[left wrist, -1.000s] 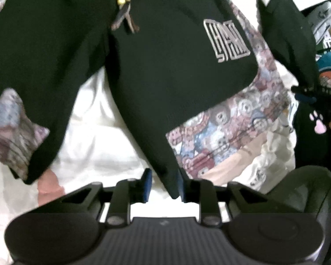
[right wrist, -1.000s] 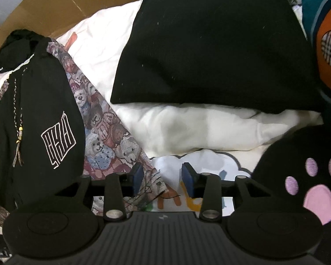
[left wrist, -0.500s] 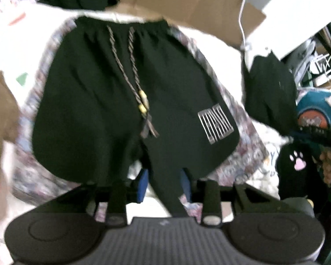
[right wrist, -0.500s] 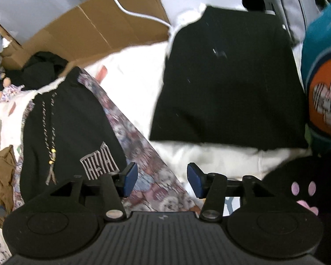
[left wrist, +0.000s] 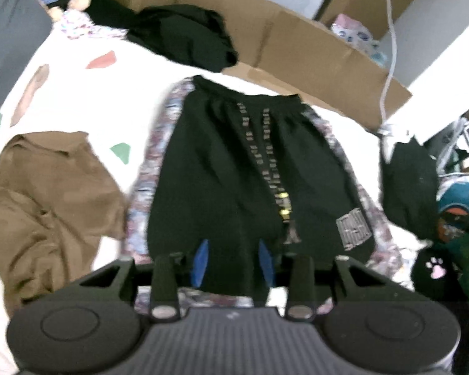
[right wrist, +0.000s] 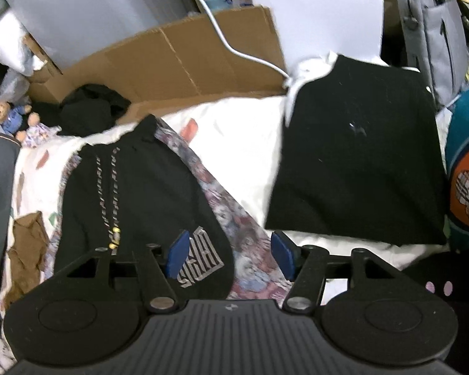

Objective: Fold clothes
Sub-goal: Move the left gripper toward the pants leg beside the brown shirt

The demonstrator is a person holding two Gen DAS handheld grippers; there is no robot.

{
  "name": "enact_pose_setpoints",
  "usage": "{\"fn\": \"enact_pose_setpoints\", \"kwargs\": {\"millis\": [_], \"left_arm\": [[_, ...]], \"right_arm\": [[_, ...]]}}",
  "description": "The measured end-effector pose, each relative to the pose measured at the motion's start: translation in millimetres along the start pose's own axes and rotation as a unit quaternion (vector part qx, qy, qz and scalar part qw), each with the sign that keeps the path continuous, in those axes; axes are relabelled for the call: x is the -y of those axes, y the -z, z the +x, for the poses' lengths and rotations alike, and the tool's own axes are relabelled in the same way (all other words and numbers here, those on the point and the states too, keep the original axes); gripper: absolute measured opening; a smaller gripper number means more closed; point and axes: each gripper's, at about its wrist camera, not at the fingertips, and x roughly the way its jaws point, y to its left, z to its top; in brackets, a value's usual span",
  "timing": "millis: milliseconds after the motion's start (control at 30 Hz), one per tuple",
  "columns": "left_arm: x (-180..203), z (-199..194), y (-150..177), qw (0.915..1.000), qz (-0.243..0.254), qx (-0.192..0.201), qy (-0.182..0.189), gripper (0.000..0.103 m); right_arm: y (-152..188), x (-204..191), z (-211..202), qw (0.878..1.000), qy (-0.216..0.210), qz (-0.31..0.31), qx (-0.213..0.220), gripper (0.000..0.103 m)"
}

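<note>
Black shorts [left wrist: 228, 181] with patterned side panels, a braided drawstring and a white logo lie spread flat on the white bedsheet [left wrist: 87, 93]. My left gripper [left wrist: 233, 262] hovers above the near hem of the shorts. Its blue pads stand apart, the black cloth shows behind the gap, and I see no pinch on it. In the right wrist view the shorts [right wrist: 140, 187] lie at lower left. My right gripper [right wrist: 229, 257] hangs above the logo and the patterned panel, its jaws opening wide with nothing between them.
A brown shirt [left wrist: 47, 193] lies crumpled left of the shorts. A folded black garment [right wrist: 359, 168] rests on the bed at the right. A crumpled black garment [left wrist: 184, 37] and flattened cardboard [left wrist: 297, 50] are at the far edge. A black paw-print item [left wrist: 434, 268] and a teal cushion [right wrist: 466, 187] are at the right.
Both grippers rose and pulled back, so the whole shorts now show. The black hem that sat against the left gripper's pad is free. The right jaws spread much wider.
</note>
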Motion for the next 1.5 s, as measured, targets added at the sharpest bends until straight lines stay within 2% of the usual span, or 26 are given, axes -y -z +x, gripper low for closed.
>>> {"fn": "enact_pose_setpoints", "kwargs": {"millis": [100, 233, 367, 500, 833, 1000, 1067, 1100, 1200, 1300, 1500], "left_arm": [[-30.8, 8.6, 3.0, 0.9992, -0.036, 0.004, 0.017, 0.037], [-59.9, 18.0, 9.3, 0.9982, -0.059, -0.009, 0.009, 0.036], [-75.2, 16.3, 9.5, 0.9987, -0.051, 0.005, 0.001, 0.036], [-86.1, 25.1, 11.4, 0.9988, -0.048, 0.002, 0.0, 0.036], [-105.8, 80.2, 17.5, 0.9989, -0.012, -0.034, -0.029, 0.036], [-119.6, 99.2, 24.2, 0.9981, -0.013, -0.032, -0.05, 0.037], [-125.9, 102.0, 27.1, 0.9979, -0.023, -0.022, -0.056, 0.041], [-128.7, 103.0, 28.4, 0.9979, -0.028, -0.02, -0.055, 0.048], [-132.7, 106.1, 32.5, 0.998, -0.034, -0.021, -0.049, 0.058], [-131.4, 110.4, 37.4, 0.9983, -0.025, -0.022, -0.048, 0.06], [-126.7, 126.4, 47.6, 0.9975, -0.017, -0.048, -0.05, 0.06]], "right_arm": [[-0.5, -19.1, -3.8, 0.999, 0.024, -0.017, 0.028, 0.067], [3.3, -34.6, -3.5, 0.999, 0.009, -0.011, 0.043, 0.068], [6.5, -47.9, 1.3, 0.999, 0.011, -0.013, 0.049, 0.068], [9.0, -49.7, 7.7, 0.999, 0.002, 0.005, 0.051, 0.068], [21.2, -57.2, 22.5, 0.999, -0.008, 0.012, 0.046, 0.068], [28.3, -58.3, 28.0, 0.999, -0.012, 0.018, 0.042, 0.068], [30.8, -61.2, 31.4, 0.999, -0.005, 0.014, 0.038, 0.068], [32.2, -62.9, 33.3, 0.999, -0.002, 0.011, 0.037, 0.068], [37.3, -68.5, 40.9, 0.999, -0.006, 0.005, 0.031, 0.068], [43.6, -77.3, 50.5, 1.0, -0.014, 0.001, 0.023, 0.068], [57.7, -104.4, 71.1, 0.999, -0.032, -0.012, 0.005, 0.068]]}}
